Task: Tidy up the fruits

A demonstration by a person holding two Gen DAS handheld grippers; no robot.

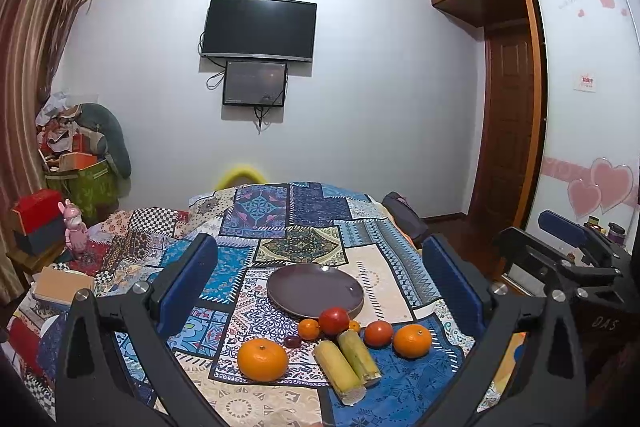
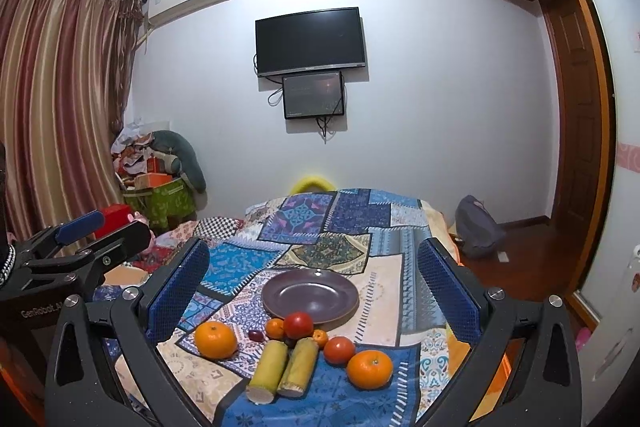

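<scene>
Here, my left claw (image 1: 320,287) and right claw (image 2: 312,291) both gape empty above the fruit (image 2: 296,347) crowded before the plate (image 2: 310,294); round, probably firm oranges want a gentle grip across the middle.

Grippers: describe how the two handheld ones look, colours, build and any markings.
Both match: black angular frames with cut-out slots, silver screw heads at the joints, and blue textured pads lining the fingers. The left gripper carries white "GenRobot" lettering on its body, seen from the right wrist view. The right gripper shows faint "DAS" lettering, seen from the left wrist view.
</scene>
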